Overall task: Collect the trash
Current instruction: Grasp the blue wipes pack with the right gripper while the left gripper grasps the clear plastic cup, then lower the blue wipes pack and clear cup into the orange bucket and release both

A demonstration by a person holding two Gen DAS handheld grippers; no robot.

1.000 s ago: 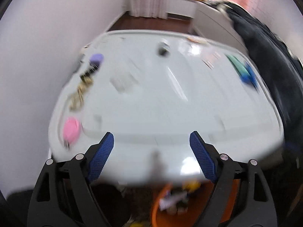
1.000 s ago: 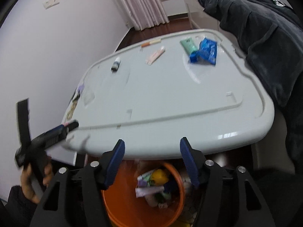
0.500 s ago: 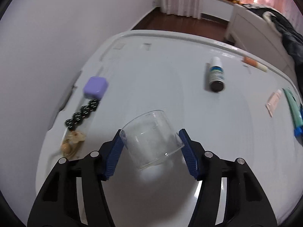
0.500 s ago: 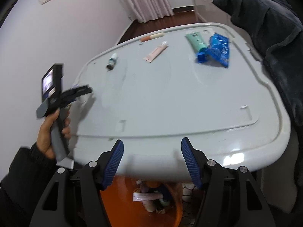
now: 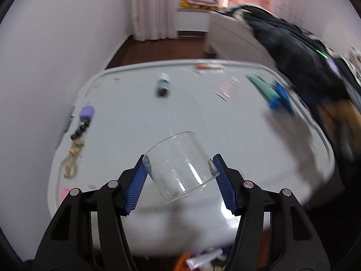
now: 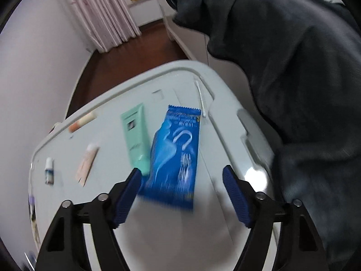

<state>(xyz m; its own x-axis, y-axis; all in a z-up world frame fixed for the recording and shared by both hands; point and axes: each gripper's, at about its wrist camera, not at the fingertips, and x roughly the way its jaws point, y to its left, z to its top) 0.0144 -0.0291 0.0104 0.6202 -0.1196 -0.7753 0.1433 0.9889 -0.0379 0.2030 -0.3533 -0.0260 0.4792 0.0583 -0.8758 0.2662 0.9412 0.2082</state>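
A clear plastic cup [image 5: 178, 169] hangs tilted above the front part of the white table [image 5: 135, 117], with my left gripper [image 5: 180, 158] shut on it, both blue pads against its sides. Below the table's front edge shows an orange bin [image 5: 182, 260] with wrappers in it. In the right wrist view my right gripper [image 6: 181, 170] hovers over a blue snack wrapper [image 6: 176, 149] lying flat on the table [image 6: 162, 237]. Its jaws are opening, and the pads do not press on the wrapper. A green tube [image 6: 135, 135] lies just left of the wrapper.
A small bottle [image 5: 163, 87], a pink tube [image 5: 227, 88], a purple case [image 5: 86, 112], dark beads and a cord [image 5: 72, 158] lie on the table. A cotton swab [image 6: 200, 99] lies near the far rim. A dark garment [image 6: 293, 67] hangs along the table's right side.
My left gripper closed on the cup on the table and lifted it back toward the front edge. My right gripper moved from over the bin to above the blue wrapper and widened.
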